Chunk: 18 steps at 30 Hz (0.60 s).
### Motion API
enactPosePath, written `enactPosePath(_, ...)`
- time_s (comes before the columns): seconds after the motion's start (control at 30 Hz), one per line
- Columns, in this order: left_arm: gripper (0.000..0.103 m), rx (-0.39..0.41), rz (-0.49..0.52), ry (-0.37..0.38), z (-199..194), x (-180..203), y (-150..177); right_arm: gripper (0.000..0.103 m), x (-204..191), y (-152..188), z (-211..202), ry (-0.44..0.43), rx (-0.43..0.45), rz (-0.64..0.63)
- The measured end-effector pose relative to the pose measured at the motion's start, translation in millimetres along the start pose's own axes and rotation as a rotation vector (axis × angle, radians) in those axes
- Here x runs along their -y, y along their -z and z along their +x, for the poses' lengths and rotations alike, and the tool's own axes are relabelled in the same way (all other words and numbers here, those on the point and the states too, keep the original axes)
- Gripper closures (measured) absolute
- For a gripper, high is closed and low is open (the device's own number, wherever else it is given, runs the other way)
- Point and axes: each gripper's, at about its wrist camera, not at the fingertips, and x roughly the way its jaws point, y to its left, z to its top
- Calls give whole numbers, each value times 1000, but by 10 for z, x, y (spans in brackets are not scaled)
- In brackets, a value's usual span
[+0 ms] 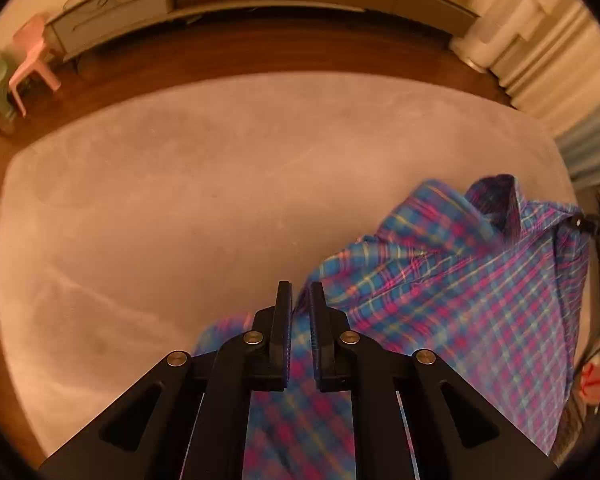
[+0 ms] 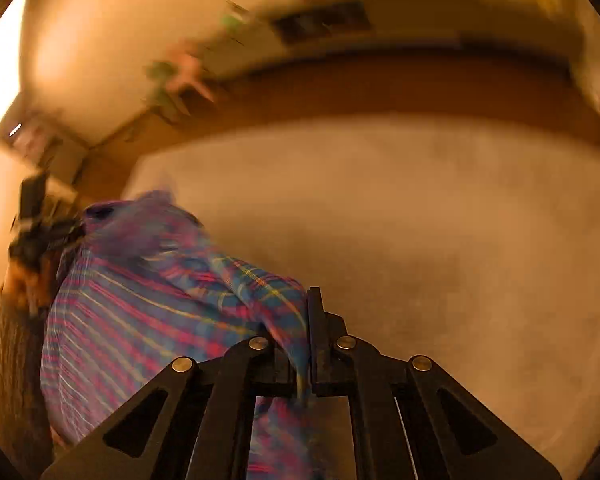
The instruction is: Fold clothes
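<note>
A pale grey rug [image 1: 204, 184] lies on a dark wooden floor [image 1: 260, 52], and everything else is placed around it. Past the rug's far edge a long low cabinet [image 1: 228, 0] runs along the wall, with a pink plastic chair [image 1: 32, 56] at its left end and pale curtains [image 1: 540, 40] off to the right.

A plaid shirt [image 1: 460, 280], blue with pink and yellow lines, hangs in the air above the near right part of the rug, stretched between the two tongs. Its collar [image 1: 496, 196] stands up at the top.

The left tongs [image 1: 300, 292] stand narrowly apart with shirt cloth running through the gap; whether the pads actually press on it cannot be told. The right tongs [image 2: 310, 304] are clenched on a bunched fold of the shirt [image 2: 148, 304], which drapes away to the left of them over the rug [image 2: 420, 220]. That view is blurred. At its left edge the other tongs show as a dark smear at the shirt's far corner, with a grey ribbed sleeve [image 2: 16, 360] below.
</note>
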Motion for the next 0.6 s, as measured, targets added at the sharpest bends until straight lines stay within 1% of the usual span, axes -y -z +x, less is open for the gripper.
enactPosePath(0.03,94,19,10,-36,160,-13,6,96,86,-10,249,44,-7,6)
enactPosePath(0.07,94,25,11,-57,238,-25,20,95,127,-6,458,84,-10,-12)
enactPosePath(0.1,92,22,11,-63,308,-85,51,94,131,4,578,117,-6,-39)
enactPosePath(0.17,85,23,29,-62,383,-64,71,93,73,25,704,171,10,-116)
enactPosePath(0.23,82,32,33,-74,408,-89,94,84,30,-19,743,211,37,-171)
enactPosePath(0.27,82,42,33,-75,403,-107,121,69,-16,-34,727,234,58,-200)
enactPosePath(0.3,81,63,30,-89,408,-97,166,57,-75,-29,690,255,82,-225)
enactPosePath(0.33,78,89,30,-100,377,-82,207,54,-138,-10,643,276,110,-246)
enactPosePath(0.37,74,122,40,-91,268,-25,293,53,-211,7,578,299,151,-263)
enactPosePath(0.4,72,152,57,-76,181,42,390,53,-253,8,547,319,186,-271)
enactPosePath(0.43,68,177,90,-49,97,146,529,53,-319,56,494,340,221,-274)
enactPosePath(0.47,64,182,129,-15,69,258,657,53,-403,95,445,346,254,-284)
enactPosePath(0.5,62,181,164,-3,102,347,762,53,-491,123,427,335,265,-302)
enactPosePath(0.53,62,176,199,-22,142,452,888,54,-573,147,466,326,255,-327)
enactPosePath(0.57,62,160,234,-62,229,516,953,57,-643,159,574,324,224,-357)
enactPosePath(0.6,62,143,258,-108,337,559,992,67,-671,167,706,325,181,-376)
